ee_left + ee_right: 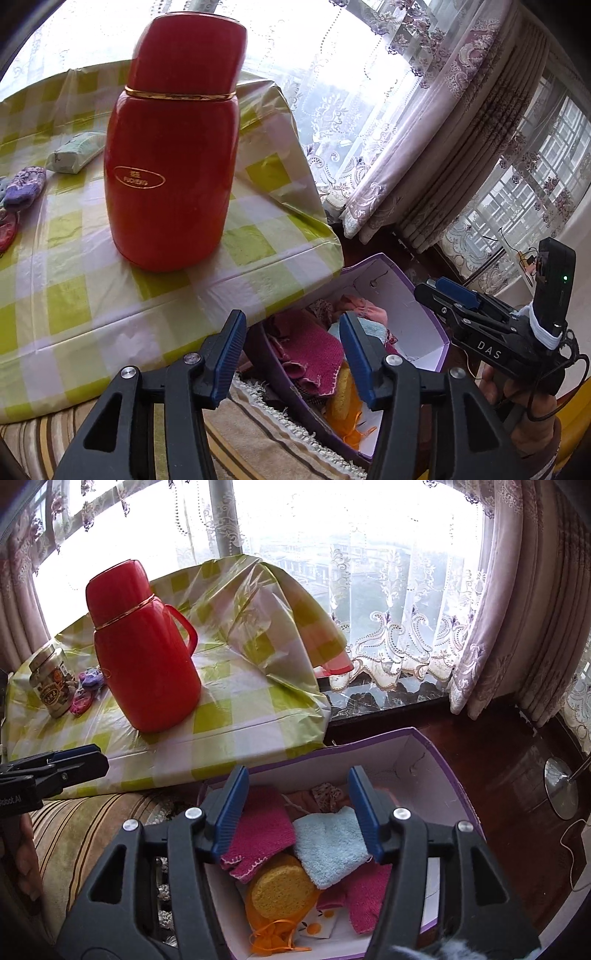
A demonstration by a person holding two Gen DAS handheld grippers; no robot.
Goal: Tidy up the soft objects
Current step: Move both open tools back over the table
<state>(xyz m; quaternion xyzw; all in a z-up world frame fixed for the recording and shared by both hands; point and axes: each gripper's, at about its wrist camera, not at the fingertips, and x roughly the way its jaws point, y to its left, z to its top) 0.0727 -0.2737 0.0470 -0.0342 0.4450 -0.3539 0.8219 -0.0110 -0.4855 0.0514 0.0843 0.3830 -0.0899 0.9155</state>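
A purple box [424,738] with white inner walls sits on the floor beside the table and holds soft things: a light blue cloth [328,845], magenta cloths [262,830] and a yellow sponge [280,886]. My right gripper [299,812] is open and empty just above the box. My left gripper [293,354] is open and empty at the table's near edge, with the box [402,317] below. A purple sock [26,184] and a pale green packet [75,151] lie on the table at the left. The right gripper [443,291] also shows in the left wrist view.
A tall red thermos [173,147] stands on the green-checked tablecloth [66,295]. A glass jar [51,679] and small pink and purple items [86,690] sit at the table's left. A striped rug [74,823], curtains [517,627] and a metal lamp base [561,786] surround the box.
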